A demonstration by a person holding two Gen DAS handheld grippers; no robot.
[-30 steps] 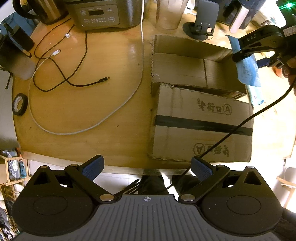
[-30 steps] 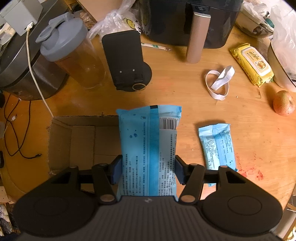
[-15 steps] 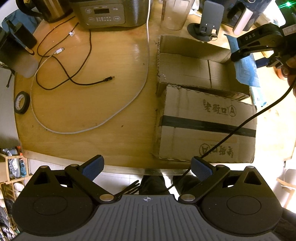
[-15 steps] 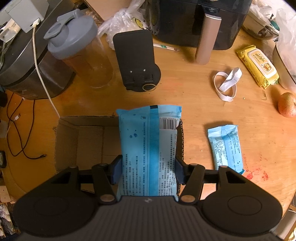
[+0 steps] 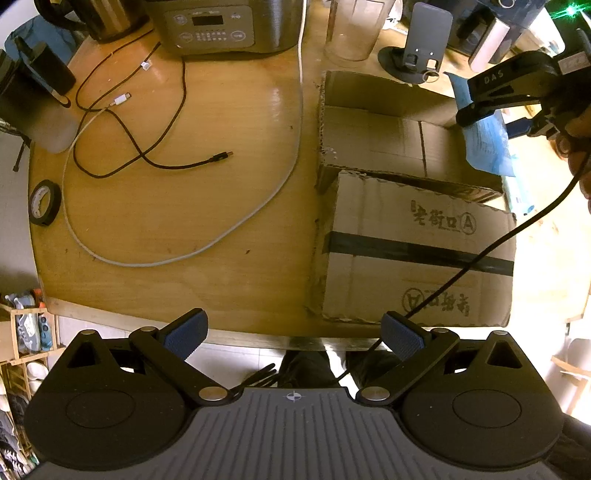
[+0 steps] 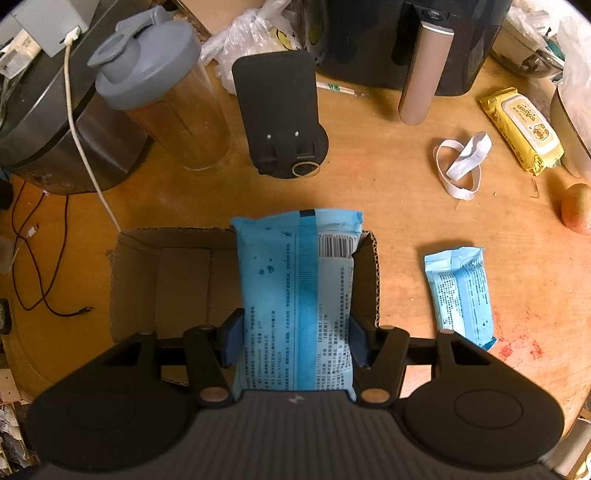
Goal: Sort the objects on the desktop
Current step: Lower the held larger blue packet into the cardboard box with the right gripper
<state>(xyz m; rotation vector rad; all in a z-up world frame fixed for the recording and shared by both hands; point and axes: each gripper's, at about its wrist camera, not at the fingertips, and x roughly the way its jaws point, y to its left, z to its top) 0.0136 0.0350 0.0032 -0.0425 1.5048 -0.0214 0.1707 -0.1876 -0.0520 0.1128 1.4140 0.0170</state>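
My right gripper (image 6: 295,341) is shut on a large blue packet (image 6: 295,295), held over the right end of an open cardboard box (image 6: 177,280). In the left wrist view that same gripper (image 5: 517,107) hangs with the blue packet (image 5: 487,147) above the box's (image 5: 388,136) far right corner. A smaller blue packet (image 6: 460,291) lies on the wooden table to the right of the box. My left gripper (image 5: 293,330) is open and holds nothing, high over the table's near edge in front of the box flap (image 5: 417,251).
On the left half of the table lie a black cable (image 5: 147,155), a white cable (image 5: 221,236) and a tape roll (image 5: 44,201). At the back stand a cooker (image 5: 221,26), a shaker bottle (image 6: 166,92) and a phone stand (image 6: 280,118). A white band (image 6: 461,162), yellow wipes (image 6: 521,129) and a fruit (image 6: 576,208) lie to the right.
Both views have drifted slightly, the scene sliding right and down. The right gripper with its blue packet now hangs further over the box's right end. Neither grip has changed.
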